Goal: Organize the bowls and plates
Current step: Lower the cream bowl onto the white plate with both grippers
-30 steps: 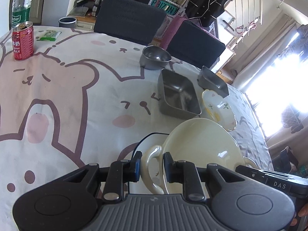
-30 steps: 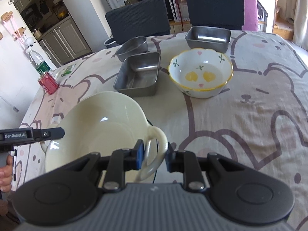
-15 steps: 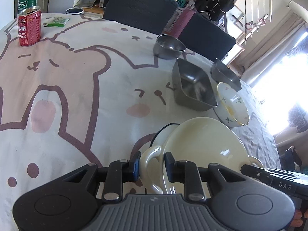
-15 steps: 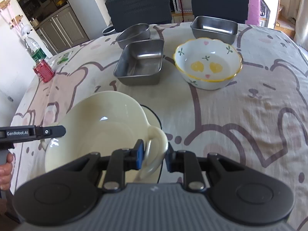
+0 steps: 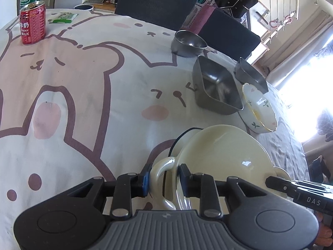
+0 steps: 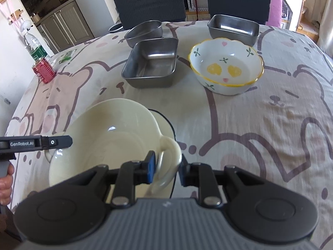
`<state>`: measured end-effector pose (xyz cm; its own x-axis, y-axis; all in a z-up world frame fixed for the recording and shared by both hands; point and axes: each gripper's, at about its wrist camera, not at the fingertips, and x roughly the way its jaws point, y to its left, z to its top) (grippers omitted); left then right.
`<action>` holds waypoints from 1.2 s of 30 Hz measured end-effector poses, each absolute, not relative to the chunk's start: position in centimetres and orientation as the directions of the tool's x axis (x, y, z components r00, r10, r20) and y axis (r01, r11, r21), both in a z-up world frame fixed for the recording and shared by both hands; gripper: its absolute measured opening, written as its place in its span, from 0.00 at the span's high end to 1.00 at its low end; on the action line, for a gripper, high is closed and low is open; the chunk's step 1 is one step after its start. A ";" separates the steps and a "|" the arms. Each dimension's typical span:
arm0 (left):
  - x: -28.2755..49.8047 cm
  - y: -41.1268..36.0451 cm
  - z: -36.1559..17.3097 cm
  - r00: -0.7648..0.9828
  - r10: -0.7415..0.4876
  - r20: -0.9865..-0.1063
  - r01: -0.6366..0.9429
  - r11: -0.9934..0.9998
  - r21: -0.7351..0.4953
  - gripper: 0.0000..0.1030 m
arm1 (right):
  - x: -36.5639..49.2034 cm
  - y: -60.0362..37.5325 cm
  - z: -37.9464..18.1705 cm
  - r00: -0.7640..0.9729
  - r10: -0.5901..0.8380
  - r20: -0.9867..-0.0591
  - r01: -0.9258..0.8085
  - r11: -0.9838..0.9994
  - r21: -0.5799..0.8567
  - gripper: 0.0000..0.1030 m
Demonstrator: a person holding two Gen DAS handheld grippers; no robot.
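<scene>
The cream bowl (image 5: pixel 224 158) with two loop handles is hanging between my two grippers, above a white plate with a dark rim (image 6: pixel 166 125) that is lying on the bear-print tablecloth (image 5: pixel 83 95). My left gripper (image 5: pixel 163 180) is closing its fingers on the left handle (image 5: pixel 161 174), and my right gripper (image 6: pixel 166 167) is clamping the right handle (image 6: pixel 169 158) in the same way. Going from left to right behind the bowl, I am seeing a red milk can (image 6: pixel 43 70), a round steel bowl (image 6: pixel 144 32), a square steel tray (image 6: pixel 152 63), a flowered bowl with yellow rim (image 6: pixel 225 70) and another steel tray (image 6: pixel 233 28) behind it, all resting on the cloth.
</scene>
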<state>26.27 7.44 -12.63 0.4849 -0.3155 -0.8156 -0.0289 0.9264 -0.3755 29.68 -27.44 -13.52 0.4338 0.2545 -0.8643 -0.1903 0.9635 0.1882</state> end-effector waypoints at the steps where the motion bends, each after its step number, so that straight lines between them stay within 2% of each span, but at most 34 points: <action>1: 26.3 7.4 -12.7 0.484 -0.313 -0.817 -0.029 0.928 -0.372 0.71 | 29.7 -27.4 -13.6 0.431 0.254 -0.866 -0.188 0.964 0.189 0.73; 36: 26.4 5.9 -12.4 0.475 -0.232 -0.849 0.038 0.969 -0.244 0.67 | 30.1 -26.4 -14.2 0.399 0.230 -0.888 -0.250 0.959 0.136 0.71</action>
<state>26.37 5.93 -12.41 0.4754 -0.2320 -0.8486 0.0380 0.9691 -0.2436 30.07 -26.36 -14.17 0.3993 0.2299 -0.8875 -0.2497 0.9587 0.1360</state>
